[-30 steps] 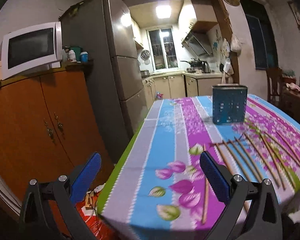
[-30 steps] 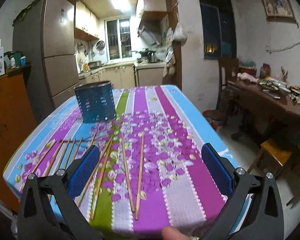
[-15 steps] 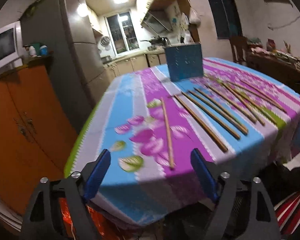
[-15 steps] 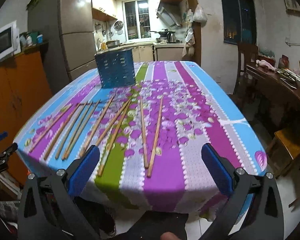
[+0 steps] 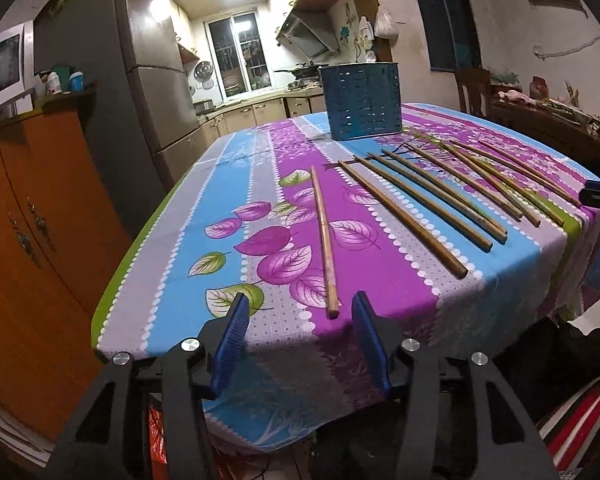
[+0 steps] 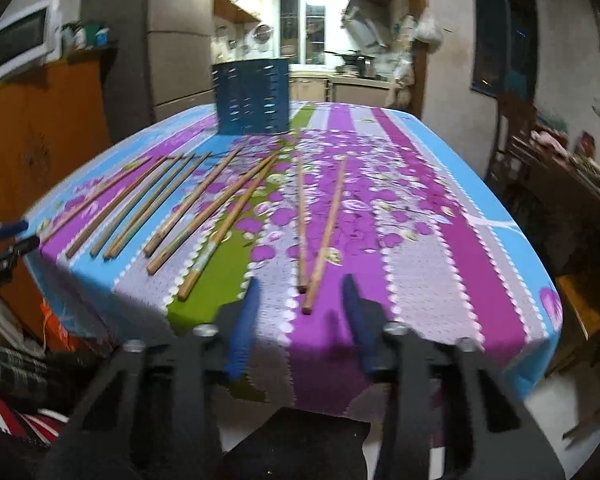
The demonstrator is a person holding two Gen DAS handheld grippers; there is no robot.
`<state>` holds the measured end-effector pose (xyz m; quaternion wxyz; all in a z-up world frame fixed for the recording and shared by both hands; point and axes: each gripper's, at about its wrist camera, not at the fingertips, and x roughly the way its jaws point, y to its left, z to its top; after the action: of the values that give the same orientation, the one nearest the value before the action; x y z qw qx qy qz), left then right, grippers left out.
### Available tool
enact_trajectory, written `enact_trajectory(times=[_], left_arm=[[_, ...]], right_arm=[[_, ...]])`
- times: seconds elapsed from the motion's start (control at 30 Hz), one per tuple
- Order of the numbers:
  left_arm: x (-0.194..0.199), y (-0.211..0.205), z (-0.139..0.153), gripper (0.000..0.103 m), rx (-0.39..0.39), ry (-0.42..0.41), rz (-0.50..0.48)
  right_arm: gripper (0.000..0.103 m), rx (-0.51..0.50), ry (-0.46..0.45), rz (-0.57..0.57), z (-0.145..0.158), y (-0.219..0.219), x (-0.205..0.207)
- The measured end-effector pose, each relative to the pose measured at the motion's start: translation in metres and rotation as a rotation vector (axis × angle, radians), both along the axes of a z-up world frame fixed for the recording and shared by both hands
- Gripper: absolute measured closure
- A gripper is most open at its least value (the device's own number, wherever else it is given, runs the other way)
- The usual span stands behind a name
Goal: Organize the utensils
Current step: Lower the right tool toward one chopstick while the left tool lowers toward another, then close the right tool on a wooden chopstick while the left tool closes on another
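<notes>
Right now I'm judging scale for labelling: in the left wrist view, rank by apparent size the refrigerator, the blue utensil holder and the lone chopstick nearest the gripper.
1. refrigerator, though it stands farthest back.
2. blue utensil holder.
3. lone chopstick: long but very thin; nearness to the camera stretches it, so second and third are unsure.

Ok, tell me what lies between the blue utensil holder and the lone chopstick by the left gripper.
Only bare tablecloth separates the blue utensil holder from the lone chopstick, as the left wrist view shows.

The left gripper (image 5: 300, 304) points down and forward, its blue-padded jaws closing with nothing pressed between them. The right gripper (image 6: 302, 286) is angled alike, its jaws also closing on nothing.
</notes>
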<state>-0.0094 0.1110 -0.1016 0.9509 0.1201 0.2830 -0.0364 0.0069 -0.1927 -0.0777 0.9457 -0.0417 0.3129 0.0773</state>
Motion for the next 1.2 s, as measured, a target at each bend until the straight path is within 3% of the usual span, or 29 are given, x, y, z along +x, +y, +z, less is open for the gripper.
enact_trajectory(times=[0.1,0.33,0.53,0.87,1.07,1.2], left_arm=[[0.003,-0.003,-0.002,0.048,0.004,0.006,-0.014],[0.007,-0.009,-0.006,0.048,0.017,0.005,-0.023],[0.010,-0.008,-0.006,0.048,0.010,0.012,-0.018],[0.012,-0.010,-0.005,0.048,0.007,0.015,-0.025],[0.013,-0.010,-0.006,0.047,0.010,0.015,-0.025],[0.013,-0.010,-0.006,0.047,0.016,0.013,-0.029]], right_arm=[[0.086,-0.089,-0.024,0.059,-0.002,0.013,0.006],[0.089,-0.185,-0.021,0.122,0.002,0.019,0.031],[0.089,-0.182,0.038,0.136,-0.006,0.017,0.046],[0.089,-0.095,0.080,0.095,-0.004,0.012,0.050],[0.089,0.044,0.112,0.155,0.003,0.010,0.044],[0.089,-0.028,0.050,0.110,0.011,0.013,0.038]])
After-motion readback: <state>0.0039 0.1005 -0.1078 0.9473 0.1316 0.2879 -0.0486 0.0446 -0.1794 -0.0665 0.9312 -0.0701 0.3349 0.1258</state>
